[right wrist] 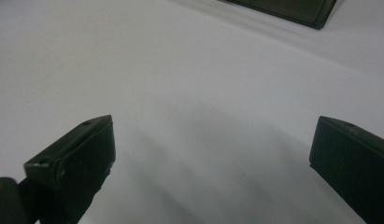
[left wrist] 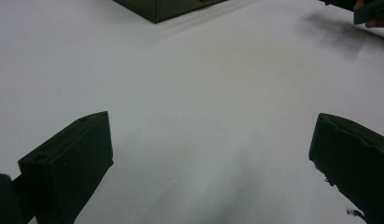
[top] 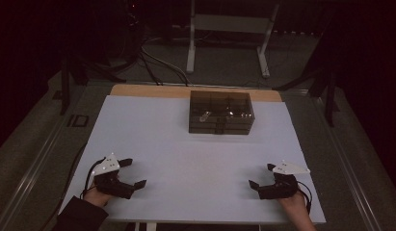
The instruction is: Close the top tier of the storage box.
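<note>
- dark room: black surroundings on both sides, a grey floor with loose cables [top: 152,65] and the pale legs of a stand [top: 229,43] beyond the far edge of the table.
- work surface: white table top [top: 186,163], matte and bare apart from one item; a strip of bare wood [top: 152,90] shows along its far edge.
- work item: dark translucent compartment box [top: 221,112], resting flat at the far centre of the table, its long axis running left to right, parallel to the far edge. small pale contents show through the lid; what they are cannot be told.
- left gripper [top: 128,172]: held low at the near left corner, jaws spread wide, nothing between them. in the left gripper view the jaws frame bare table, with a corner of the box [left wrist: 166,8] at the top edge.
- right gripper [top: 263,176]: held low at the near right corner, jaws likewise spread wide and empty. in the right gripper view the box edge [right wrist: 292,10] lies at the upper right.
- governing relation: the box lies ahead of both grippers and inboard of each, well apart from both. it sits slightly right of table centre, so the right gripper appears marginally nearer.
- judgement: each gripper needs a forward and inward reach; the long faces of the box present toward the person.
</note>
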`<state>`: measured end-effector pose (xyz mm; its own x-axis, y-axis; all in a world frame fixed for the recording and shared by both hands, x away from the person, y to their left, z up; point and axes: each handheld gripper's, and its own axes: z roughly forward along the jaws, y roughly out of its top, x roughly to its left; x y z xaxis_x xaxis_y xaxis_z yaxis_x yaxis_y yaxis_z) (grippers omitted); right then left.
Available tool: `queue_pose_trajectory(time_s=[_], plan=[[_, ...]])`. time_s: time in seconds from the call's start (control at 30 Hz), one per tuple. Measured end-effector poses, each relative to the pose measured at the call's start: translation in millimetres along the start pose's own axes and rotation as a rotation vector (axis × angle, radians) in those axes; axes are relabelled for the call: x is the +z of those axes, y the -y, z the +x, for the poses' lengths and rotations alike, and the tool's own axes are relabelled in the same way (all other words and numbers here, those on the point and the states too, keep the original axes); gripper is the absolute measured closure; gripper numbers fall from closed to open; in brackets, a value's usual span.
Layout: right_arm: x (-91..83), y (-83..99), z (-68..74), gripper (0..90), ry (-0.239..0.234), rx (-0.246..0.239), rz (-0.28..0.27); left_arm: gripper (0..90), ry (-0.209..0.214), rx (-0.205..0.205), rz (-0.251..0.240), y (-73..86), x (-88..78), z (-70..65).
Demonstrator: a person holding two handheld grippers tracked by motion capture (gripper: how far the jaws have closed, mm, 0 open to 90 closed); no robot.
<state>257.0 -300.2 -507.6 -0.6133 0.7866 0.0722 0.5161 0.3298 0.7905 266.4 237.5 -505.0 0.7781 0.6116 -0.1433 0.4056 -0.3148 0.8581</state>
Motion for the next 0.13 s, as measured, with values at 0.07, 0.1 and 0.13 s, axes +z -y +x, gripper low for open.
queue_pose_trajectory(time_s=[0.07, 0.1, 0.13], plan=[[0.3, 0.5, -0.3, 0.0, 0.001, -0.001, 0.005, 1.0, 0.0, 0.0, 0.0, -0.1, -0.1, 0.0], [0.4, 0.8, -0.5, 0.0, 0.002, -0.002, 0.007, 1.0, 0.001, 0.0, -0.001, -0.3, -0.1, 0.0], [0.3, 0.9, -0.6, 0.0, 0.003, -0.001, 0.009, 1.0, 0.001, 0.0, -0.001, -0.3, -0.1, 0.0]])
